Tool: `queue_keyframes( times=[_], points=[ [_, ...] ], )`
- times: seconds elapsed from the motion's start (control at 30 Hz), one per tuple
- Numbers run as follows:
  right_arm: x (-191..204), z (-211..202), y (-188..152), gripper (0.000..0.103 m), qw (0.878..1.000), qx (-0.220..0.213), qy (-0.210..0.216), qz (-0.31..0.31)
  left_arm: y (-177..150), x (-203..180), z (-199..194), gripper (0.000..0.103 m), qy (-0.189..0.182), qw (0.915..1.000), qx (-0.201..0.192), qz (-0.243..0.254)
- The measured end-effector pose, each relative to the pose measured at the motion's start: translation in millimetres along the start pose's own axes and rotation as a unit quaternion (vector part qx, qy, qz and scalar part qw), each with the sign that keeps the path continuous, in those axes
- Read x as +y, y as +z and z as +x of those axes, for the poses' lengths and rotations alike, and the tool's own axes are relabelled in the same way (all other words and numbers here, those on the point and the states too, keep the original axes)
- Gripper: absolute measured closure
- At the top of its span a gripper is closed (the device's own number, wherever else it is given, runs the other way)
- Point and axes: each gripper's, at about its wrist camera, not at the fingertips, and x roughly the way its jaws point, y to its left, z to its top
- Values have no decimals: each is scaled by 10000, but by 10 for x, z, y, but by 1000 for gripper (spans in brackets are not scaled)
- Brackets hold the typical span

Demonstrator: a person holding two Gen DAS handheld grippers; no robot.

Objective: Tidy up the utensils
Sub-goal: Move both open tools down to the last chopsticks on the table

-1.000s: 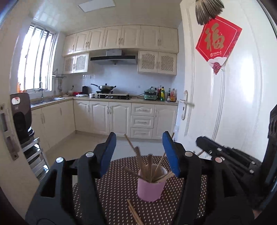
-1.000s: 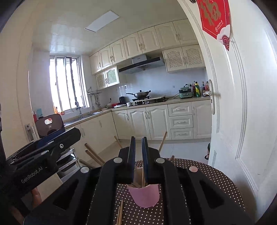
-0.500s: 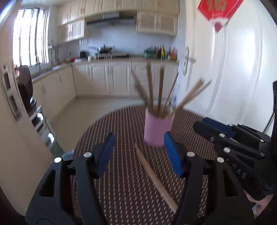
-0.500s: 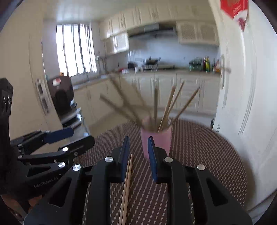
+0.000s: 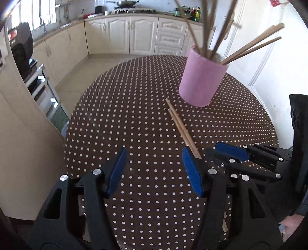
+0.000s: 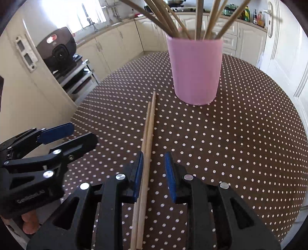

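A pair of pale wooden chopsticks [image 6: 147, 134] lies flat, side by side and touching, on the dotted tablecloth, near-left of an upright pink cup [image 6: 195, 71] holding more splayed chopsticks [image 6: 199, 17].

I'm working in a home kitchen. Cream cabinets [image 5: 119, 36] with panelled doors run along two walls under a long countertop [image 6: 107, 28], and a bank of drawers [image 5: 171, 38] sits among them. On the far counter I can see a gas stove [image 5: 132, 10] with a wok [image 5: 123, 2] on it, and bottles [image 6: 256, 16] stand grouped at the end. A sink tap [image 6: 89, 20] rises by the bright window [image 5: 38, 13]. A dark countertop appliance [image 6: 57, 52] sits on a metal rack [image 6: 77, 77]. A white panelled door [image 6: 284, 48] stands on the right, and I'm looking across a round table [image 5: 125, 119] with a brown polka-dot cover.
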Motion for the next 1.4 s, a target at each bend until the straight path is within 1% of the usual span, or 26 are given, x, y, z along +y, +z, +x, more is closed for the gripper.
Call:
queue_keyframes(
  times=[0.27, 0.43, 0.63, 0.73, 0.97, 1.07, 1.13, 1.27, 1.3, 1.33, 1.37, 1.4],
  points=[
    [-15, 185, 89, 81, 9998, 196, 85, 43, 6, 105, 147, 43, 14, 9999, 132, -84],
    [16, 216, 151, 81, 9997, 224, 88, -17, 26, 153, 250, 43, 18, 9997, 207, -141],
    [115, 313, 252, 81, 9993, 277, -168, -160, 45, 137, 320, 43, -13, 9992, 305, -242],
    [132, 345, 263, 81, 9989, 331, -261, -186, 36, 104, 342, 43, -94, 9989, 365, -285],
    [-77, 276, 229, 81, 9988, 401, -288, 15, 90, -69, 524, 43, -218, 9973, 568, -400],
    [-174, 254, 218, 79, 9989, 427, -153, 143, 110, -120, 579, 43, -258, 9968, 595, -474],
    [-229, 240, 205, 80, 9989, 419, -45, 206, 134, -176, 604, 45, -272, 9966, 603, -486],
    [-327, 181, 180, 80, 9988, 394, 33, 285, 170, -280, 655, 50, -305, 9964, 614, -502],
    [-339, 177, 183, 80, 9987, 395, 62, 303, 175, -319, 666, 53, -269, 9968, 614, -445],
    [-363, 174, 183, 80, 9985, 398, 140, 348, 176, -372, 680, 62, -199, 9974, 611, -335],
    [-385, 163, 176, 79, 9983, 402, 187, 379, 176, -426, 698, 63, -129, 9978, 600, -252],
    [-386, 167, 178, 79, 9982, 406, 217, 379, 180, -476, 710, 67, -129, 9980, 588, -204]
  ],
)
